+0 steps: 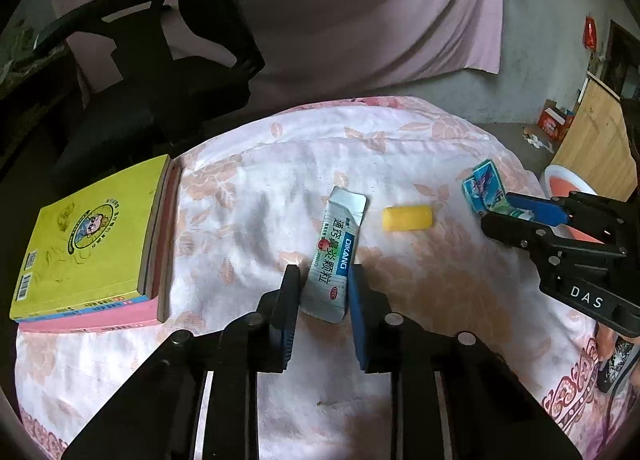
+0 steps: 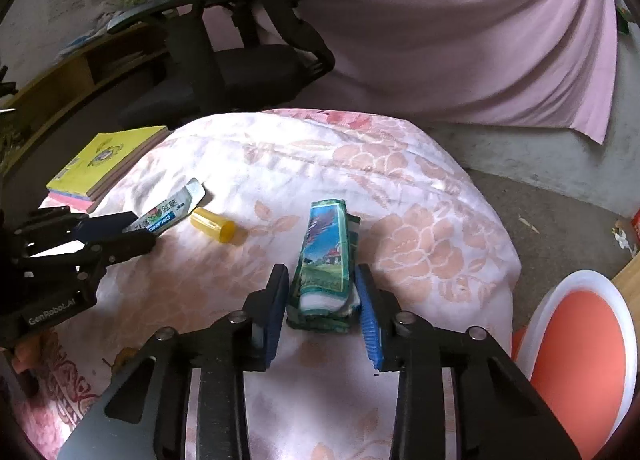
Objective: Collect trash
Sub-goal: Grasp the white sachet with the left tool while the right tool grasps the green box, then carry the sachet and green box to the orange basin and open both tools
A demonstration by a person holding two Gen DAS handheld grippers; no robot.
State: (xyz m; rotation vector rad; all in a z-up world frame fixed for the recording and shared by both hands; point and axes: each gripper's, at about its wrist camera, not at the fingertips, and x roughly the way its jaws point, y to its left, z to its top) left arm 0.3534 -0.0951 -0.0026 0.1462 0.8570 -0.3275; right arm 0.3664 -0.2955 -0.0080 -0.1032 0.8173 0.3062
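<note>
Left wrist view: we see the left gripper (image 1: 325, 288) set over the white medicine sachet (image 1: 338, 256), which lies on the floral cloth (image 1: 248, 195). The blue pads (image 1: 357, 300) flank the sachet's near end. The right pad appears to touch its edge; on the left a thin gap seems to remain, so we cannot tell whether the pinch is complete.

A yellow cap (image 1: 407, 218) lies just beside the sachet, to its right and apart from it. A stack of books (image 1: 96, 244) sits at the left edge of the cloth.

Right wrist view: we see the right gripper (image 2: 322, 300) astride the tissue pack (image 2: 326, 260), near the cloth's right side. Both pads (image 2: 370, 312) stand close against the pack's near end; firm contact cannot be confirmed.

A white-rimmed orange bin (image 2: 580, 344) stands to the right, beyond the cloth. A black office chair (image 2: 240, 59) stands behind.
</note>
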